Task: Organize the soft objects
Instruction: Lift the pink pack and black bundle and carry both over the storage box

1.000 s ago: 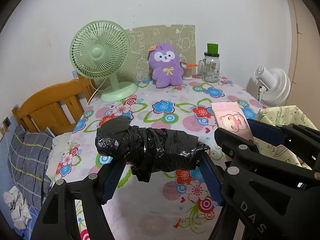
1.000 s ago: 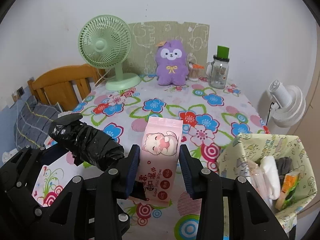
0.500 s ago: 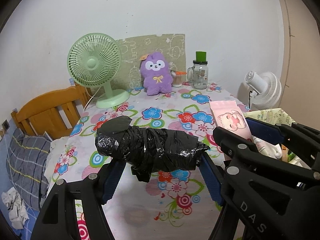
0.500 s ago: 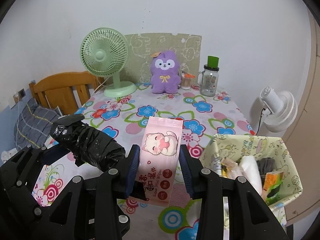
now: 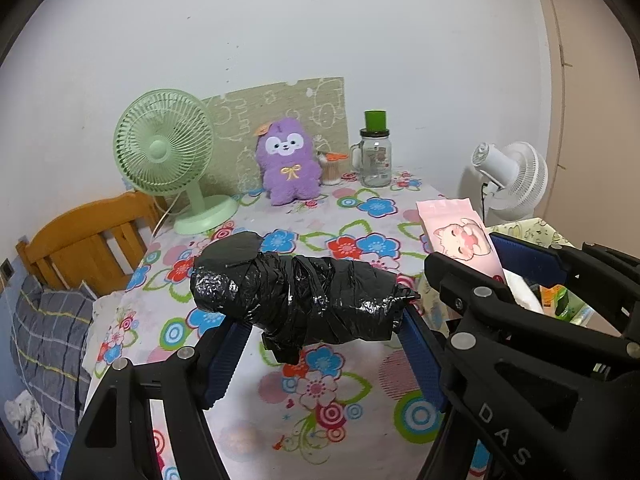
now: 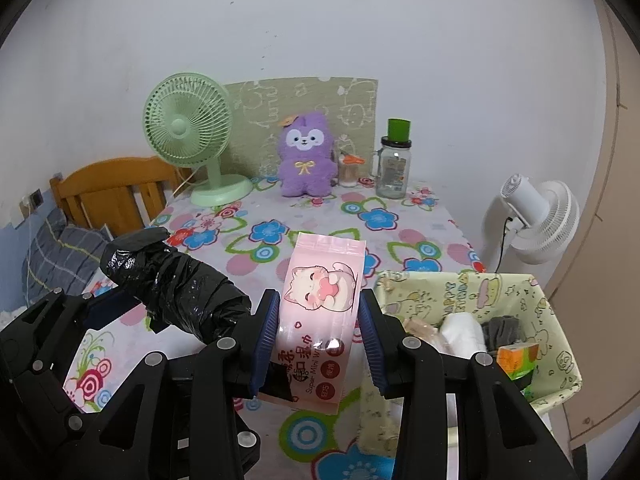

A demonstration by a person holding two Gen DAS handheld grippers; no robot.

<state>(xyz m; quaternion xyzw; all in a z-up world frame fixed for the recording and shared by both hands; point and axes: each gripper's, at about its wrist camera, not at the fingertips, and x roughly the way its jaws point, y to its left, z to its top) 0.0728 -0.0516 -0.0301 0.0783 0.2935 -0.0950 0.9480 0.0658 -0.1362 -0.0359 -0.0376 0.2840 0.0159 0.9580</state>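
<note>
My left gripper [image 5: 320,332] is shut on a black plastic-wrapped bundle [image 5: 296,296], holding it crosswise above the floral table [image 5: 320,396]. The bundle also shows in the right wrist view [image 6: 176,288]. My right gripper [image 6: 318,336] is shut on a pink wet-wipes pack [image 6: 320,308] with a cat picture, held upright above the table's near right part. The pack also shows in the left wrist view [image 5: 460,236]. A yellow-green fabric bin [image 6: 552,320] stands at the table's right edge, holding white, grey and orange items.
At the table's far end stand a green desk fan [image 6: 188,136], a purple plush [image 6: 306,160], a glass jar with green lid [image 6: 394,168] and a patterned board. A white fan [image 6: 536,216] stands to the right. A wooden headboard [image 6: 112,192] and bedding lie left.
Both grippers have pulled back and risen from the table with their loads held. The table's far objects look smaller and the bin has come fuller into the right wrist view.
</note>
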